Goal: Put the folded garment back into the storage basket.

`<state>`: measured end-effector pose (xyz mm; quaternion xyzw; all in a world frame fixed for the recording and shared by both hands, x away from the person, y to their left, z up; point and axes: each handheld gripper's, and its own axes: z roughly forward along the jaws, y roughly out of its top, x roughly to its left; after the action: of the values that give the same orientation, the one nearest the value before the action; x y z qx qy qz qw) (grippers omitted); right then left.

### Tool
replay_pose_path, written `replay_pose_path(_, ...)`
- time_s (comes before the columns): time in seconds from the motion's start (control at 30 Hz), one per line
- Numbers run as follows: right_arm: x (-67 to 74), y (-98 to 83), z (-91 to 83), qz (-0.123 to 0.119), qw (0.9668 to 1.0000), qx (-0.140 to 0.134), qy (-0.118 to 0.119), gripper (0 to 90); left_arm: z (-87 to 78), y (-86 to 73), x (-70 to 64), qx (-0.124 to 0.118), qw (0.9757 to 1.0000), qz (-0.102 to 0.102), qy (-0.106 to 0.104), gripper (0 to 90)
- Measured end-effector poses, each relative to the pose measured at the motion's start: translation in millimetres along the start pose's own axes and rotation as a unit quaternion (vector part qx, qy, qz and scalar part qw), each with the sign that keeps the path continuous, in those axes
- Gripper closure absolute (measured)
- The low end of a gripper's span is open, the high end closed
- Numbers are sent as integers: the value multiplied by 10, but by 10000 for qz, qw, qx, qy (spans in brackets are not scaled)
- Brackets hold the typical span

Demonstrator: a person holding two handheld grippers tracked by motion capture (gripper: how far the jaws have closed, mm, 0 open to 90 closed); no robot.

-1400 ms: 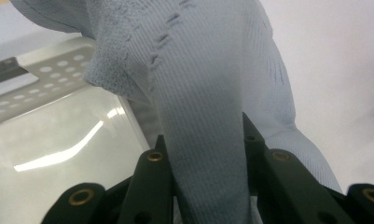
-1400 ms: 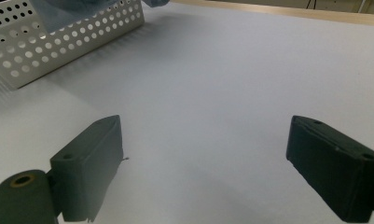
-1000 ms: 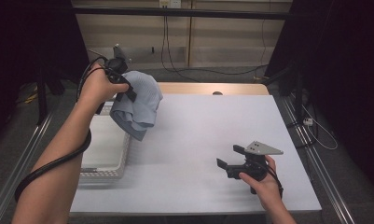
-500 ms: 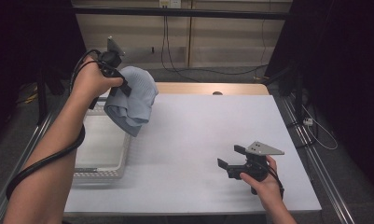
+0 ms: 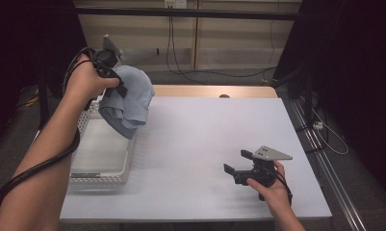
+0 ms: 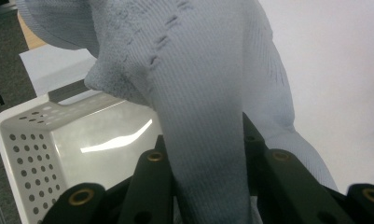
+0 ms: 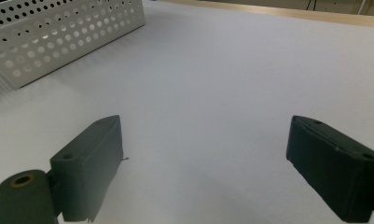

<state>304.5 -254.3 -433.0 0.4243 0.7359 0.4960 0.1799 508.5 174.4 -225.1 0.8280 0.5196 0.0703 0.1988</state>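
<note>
A light blue knitted cloth (image 5: 127, 98) hangs bunched in the air over the far right corner of the white perforated basket (image 5: 96, 178). My left gripper (image 5: 118, 86) is shut on the cloth's upper part, held high at the table's far left. In the left gripper view the cloth (image 6: 203, 116) runs down between the black jaws, with the basket (image 6: 31, 140) below it. My right gripper (image 5: 236, 166) rests low over the table near the front right, jaws open and nothing between them (image 7: 203, 172).
The white table top (image 5: 205, 130) stretches between basket and right gripper. A wooden strip (image 5: 210, 90) runs along the table's far edge. Black frame rails border the table, and cables lie on the floor beyond it.
My left hand has carried the cloth a little up and to the left, toward the basket. The right gripper has stayed in place.
</note>
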Motion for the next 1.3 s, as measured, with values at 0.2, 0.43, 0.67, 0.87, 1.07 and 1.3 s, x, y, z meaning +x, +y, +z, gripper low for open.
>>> replay_pose_path(0.2, 0, 3, 0, 3, 10000, -3, -2, 101, -14, -27, 86, -33, 9999, -69, 73, 730)
replay_pose_path(0.43, 0, 1, 8, 1, 10000, 7, 0, 101, -28, -52, 162, -55, 9998, -126, 119, 729)
replay_pose_path(0.67, 2, 2, 7, 0, 10000, 3, 3, 101, 32, -89, 226, -33, 9997, -158, 209, 729)
replay_pose_path(0.87, 2, 2, 6, -5, 10000, 3, -1, 101, 109, -134, 290, 18, 9994, -189, 279, 729)
replay_pose_path(1.07, 1, 3, 3, -3, 10000, -2, 0, 101, 153, -180, 352, 12, 9991, -311, 300, 729)
replay_pose_path(1.3, 8, 3, 8, -12, 10000, 5, 10, 101, 213, -234, 396, 72, 9989, -331, 319, 728)
